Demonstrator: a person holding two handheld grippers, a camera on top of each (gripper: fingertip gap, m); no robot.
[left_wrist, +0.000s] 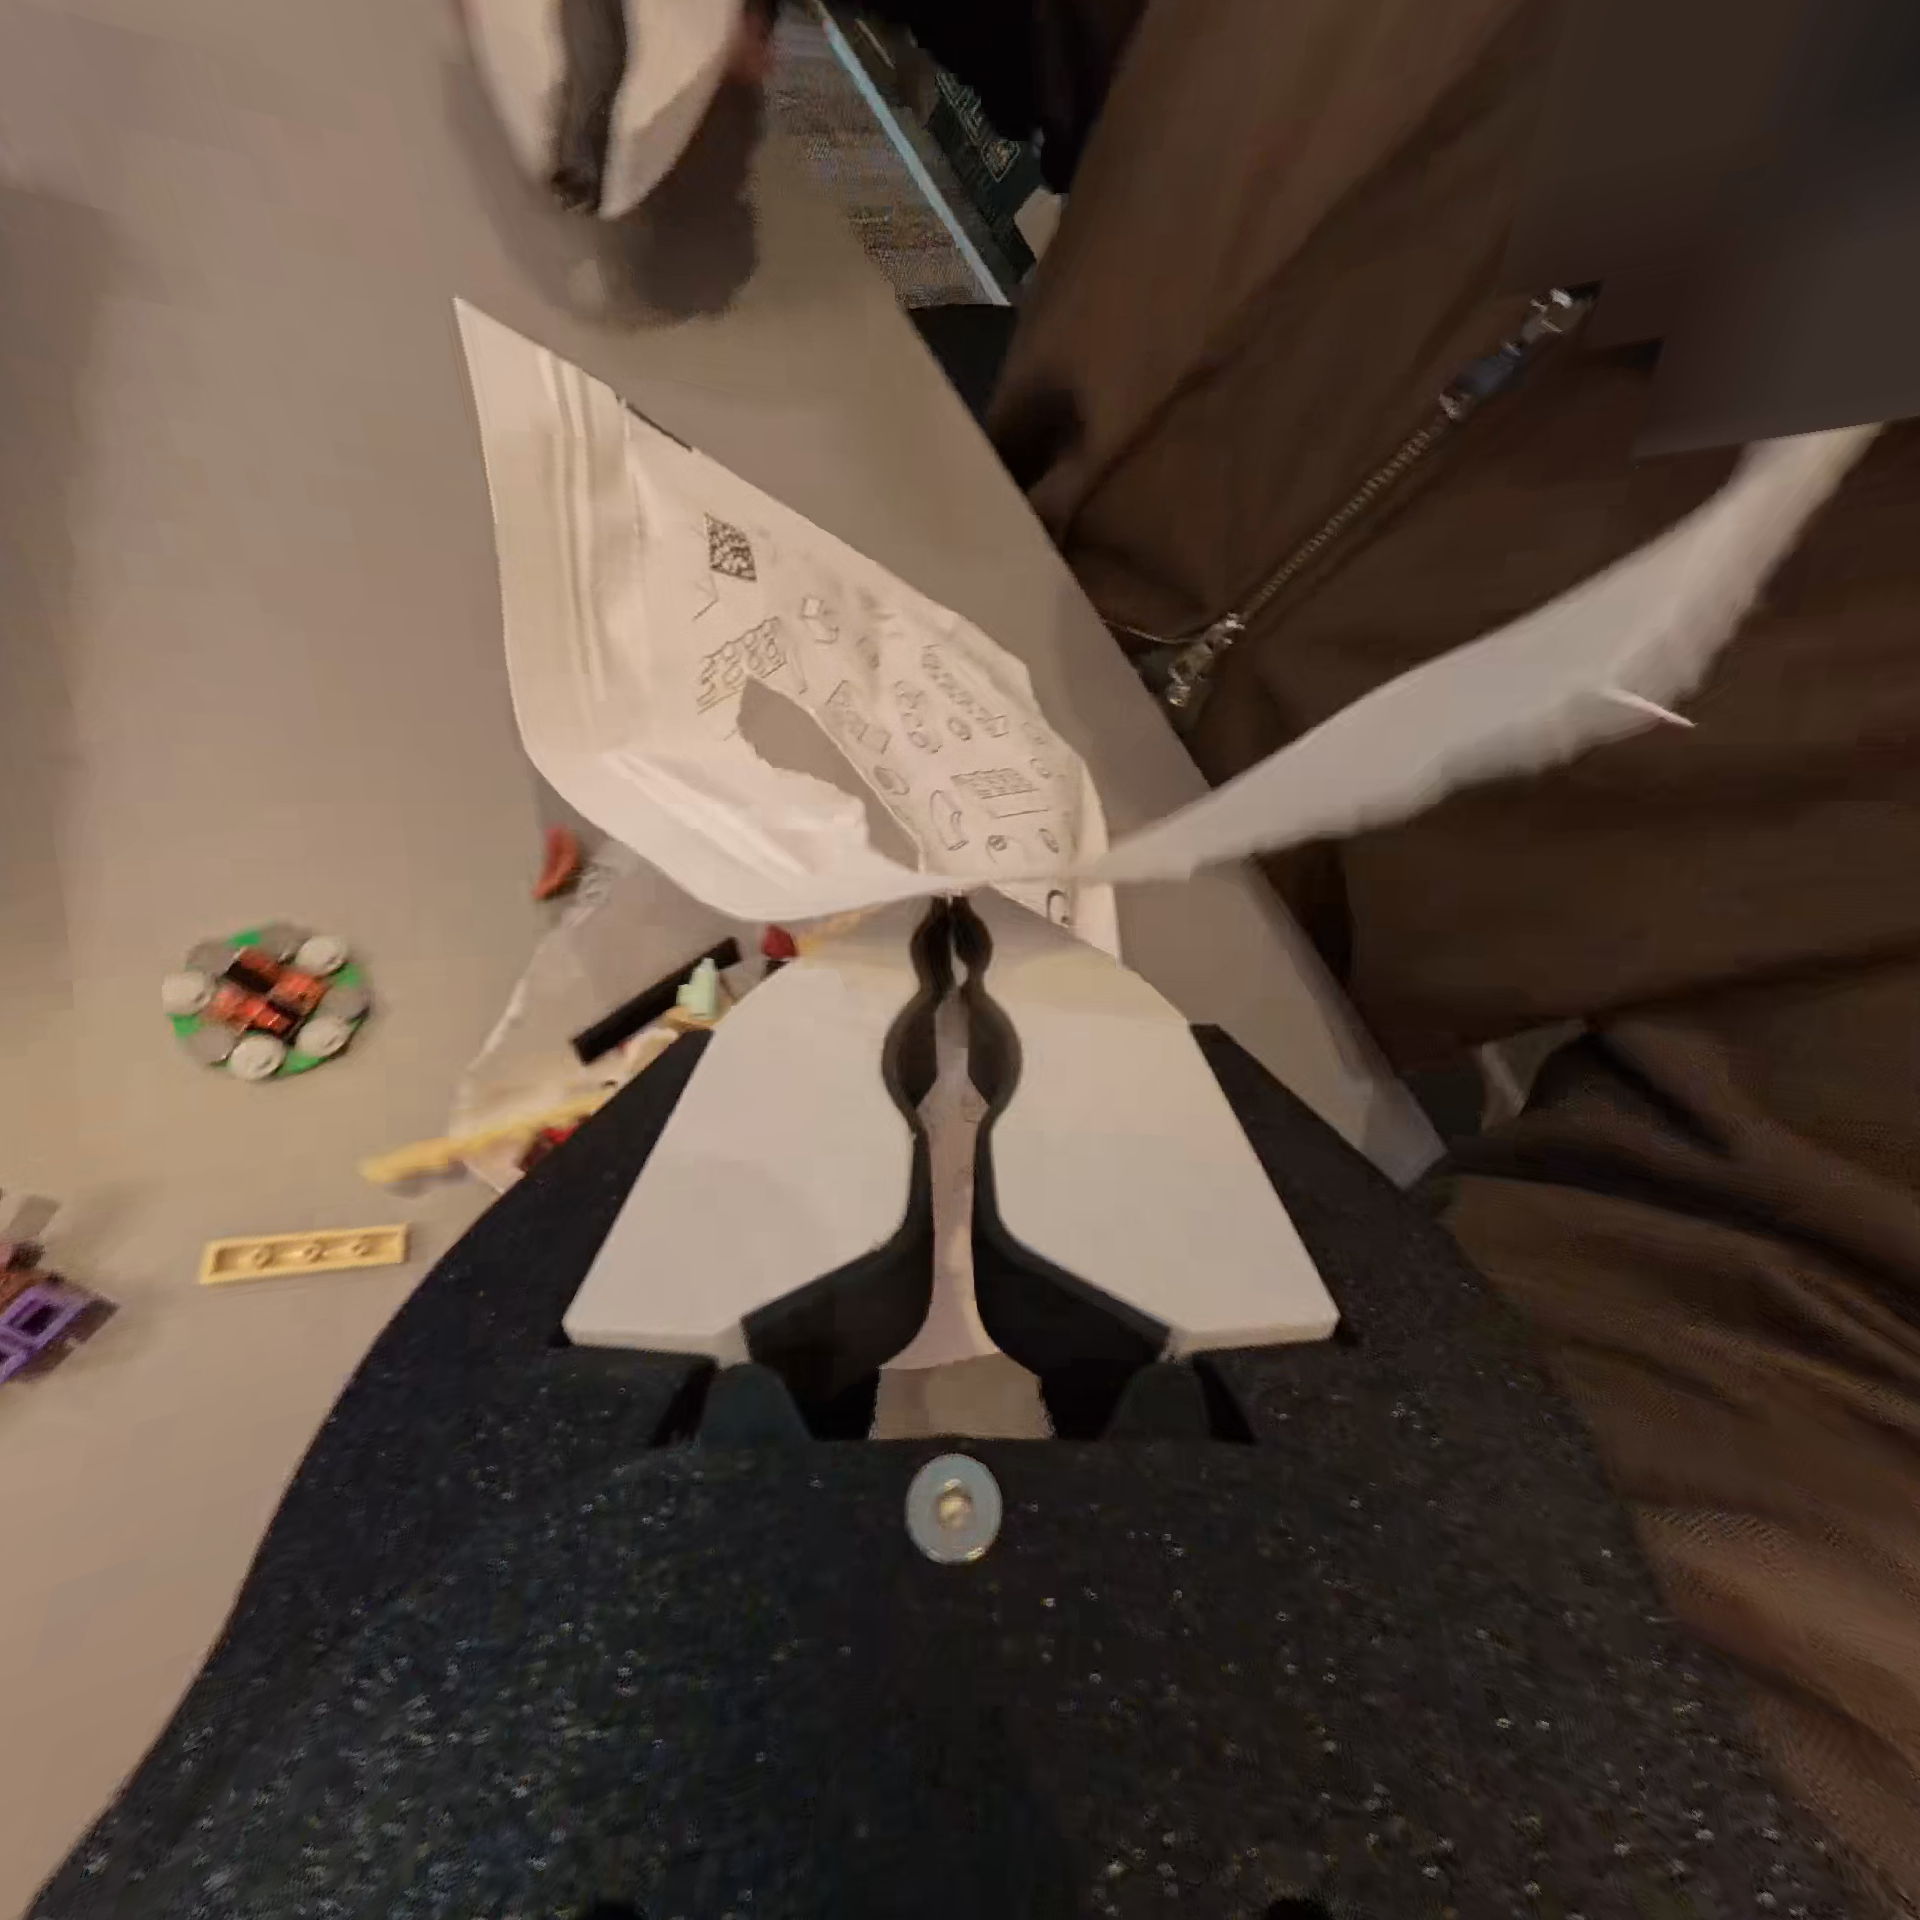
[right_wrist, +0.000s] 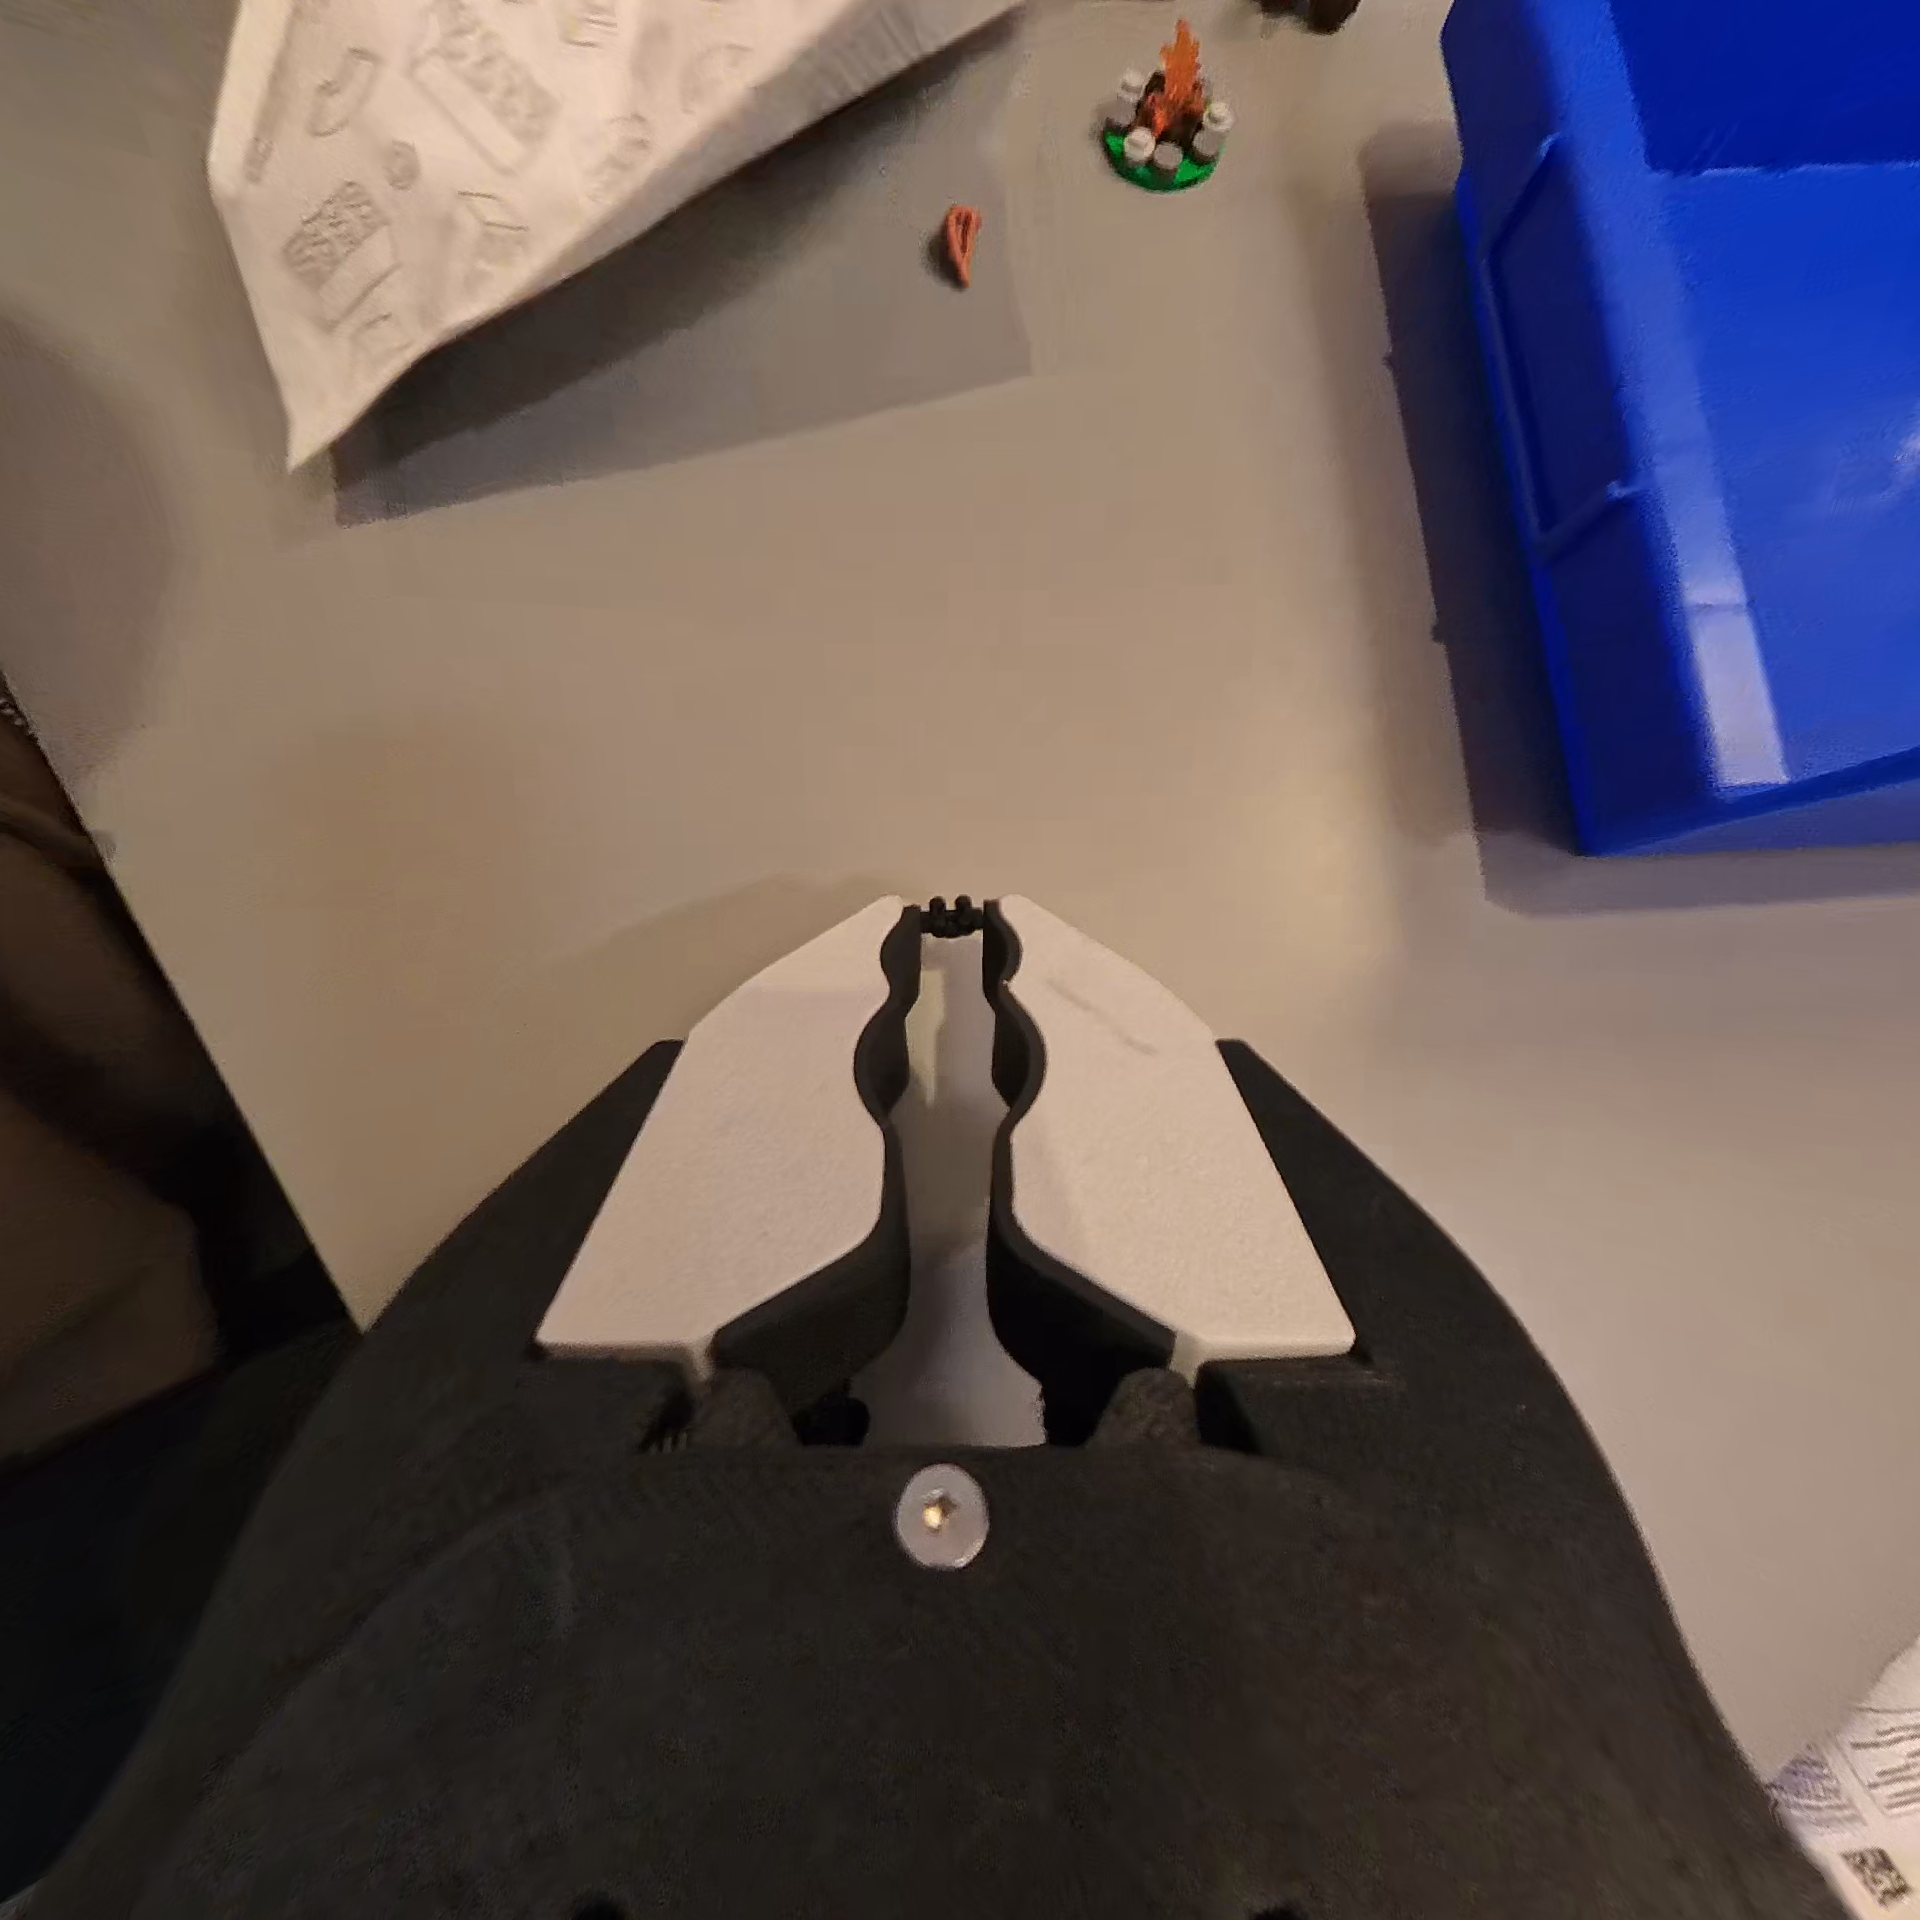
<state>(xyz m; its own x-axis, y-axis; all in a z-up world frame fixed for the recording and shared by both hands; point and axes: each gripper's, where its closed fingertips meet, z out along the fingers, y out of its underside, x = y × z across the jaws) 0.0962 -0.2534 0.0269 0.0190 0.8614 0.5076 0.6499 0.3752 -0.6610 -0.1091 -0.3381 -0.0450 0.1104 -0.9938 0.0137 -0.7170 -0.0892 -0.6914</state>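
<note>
My left gripper (left_wrist: 951, 906) is shut on the edge of a torn white paper bag (left_wrist: 727, 665) printed with line drawings of toy parts, and holds it above the grey table (left_wrist: 260, 520). A torn flap of the bag (left_wrist: 1455, 727) trails off to the right. The same bag also shows at the top left of the right wrist view (right_wrist: 468, 177). My right gripper (right_wrist: 951, 914) is shut on a small black toy piece (right_wrist: 951, 918) with two studs, pinched between its fingertips above the table (right_wrist: 831, 644).
A blue bin (right_wrist: 1683, 468) stands at the right. A round green toy campfire (left_wrist: 267, 997) (right_wrist: 1166, 116), a tan plate (left_wrist: 303, 1253), a black bar (left_wrist: 655, 1000), a red-brown piece (right_wrist: 961, 244) and purple pieces (left_wrist: 31, 1330) lie on the table. A person in a brown jacket (left_wrist: 1455, 364) is close at the right. The left gripper's tips are roughly 25 cm from the right gripper's. It is some 15 cm from my left tips to the round green toy campfire (left_wrist: 267, 997). It turns up in the right wrist view (right_wrist: 1160, 108) as well.
</note>
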